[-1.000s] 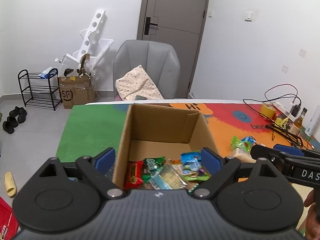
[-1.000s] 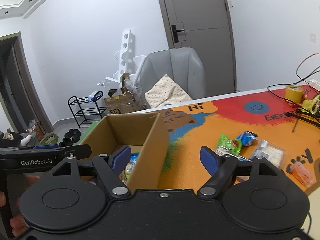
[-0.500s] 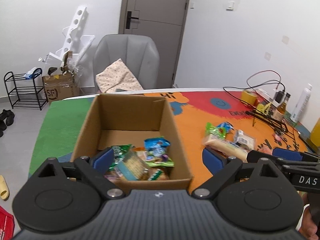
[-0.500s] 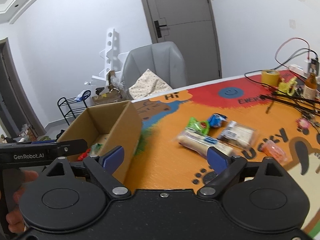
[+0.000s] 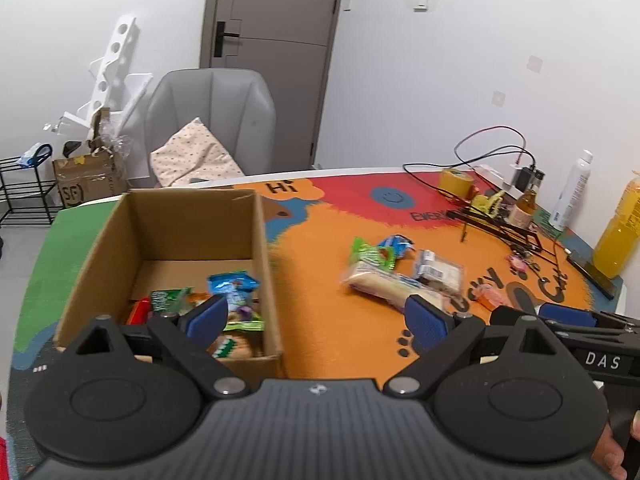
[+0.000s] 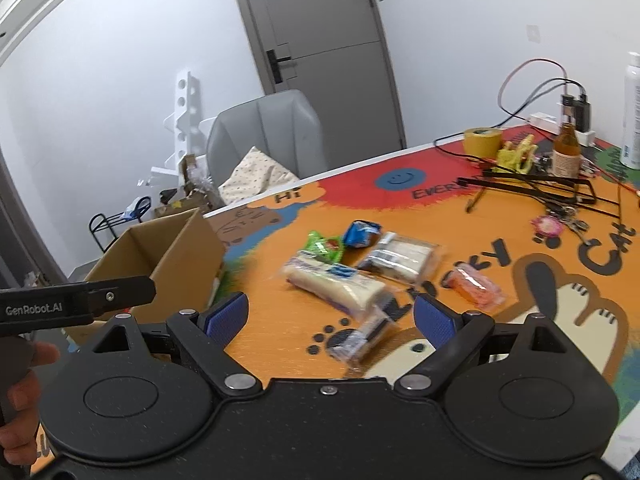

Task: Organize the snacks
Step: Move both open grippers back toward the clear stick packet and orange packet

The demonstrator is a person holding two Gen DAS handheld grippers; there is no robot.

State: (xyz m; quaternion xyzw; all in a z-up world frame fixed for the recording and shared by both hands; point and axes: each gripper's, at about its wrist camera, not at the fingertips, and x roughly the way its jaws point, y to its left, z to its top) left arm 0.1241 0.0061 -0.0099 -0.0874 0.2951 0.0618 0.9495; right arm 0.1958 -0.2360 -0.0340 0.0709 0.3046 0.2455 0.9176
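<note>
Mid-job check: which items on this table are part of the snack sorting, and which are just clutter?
Job:
cardboard box
long cream snack pack
green packet
blue packet
clear cracker pack
orange packet

Clutter:
tape roll
brown bottle
cables
orange juice bottle

colourful table (image 6: 280,320), cardboard box (image 5: 100,248), loose snacks (image 6: 332,280)

Both grippers, left gripper (image 5: 316,322) and right gripper (image 6: 331,315), are matte black with blue textured finger pads (image 6: 434,317), silver pivot screws, white lettering
</note>
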